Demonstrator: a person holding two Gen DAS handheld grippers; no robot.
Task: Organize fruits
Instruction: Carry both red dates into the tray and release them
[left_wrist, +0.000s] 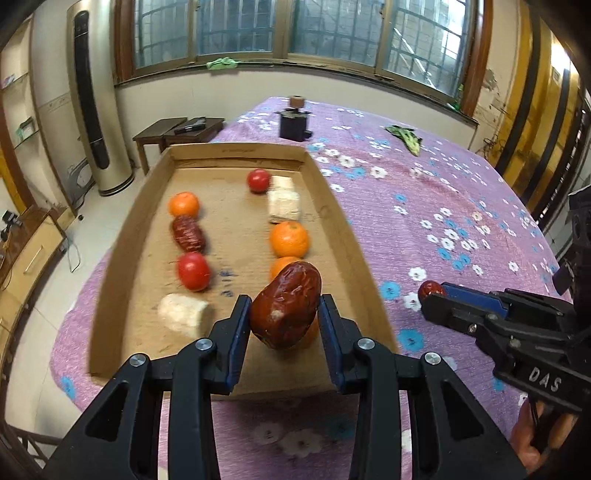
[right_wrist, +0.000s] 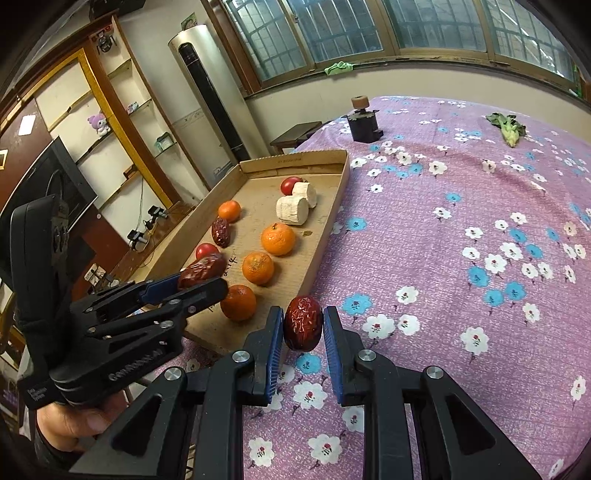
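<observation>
Only "DAS" on right tool (left_wrist: 430, 295)

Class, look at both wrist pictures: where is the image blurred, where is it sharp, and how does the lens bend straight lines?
Left wrist view: the red date in the left gripper is sharp, while the tomato and the cardboard tray smear with motion blur, and the window frame bows. Right wrist view: sharper overall, the held date crisp in the right gripper; shelves lean, corners go dark.
</observation>
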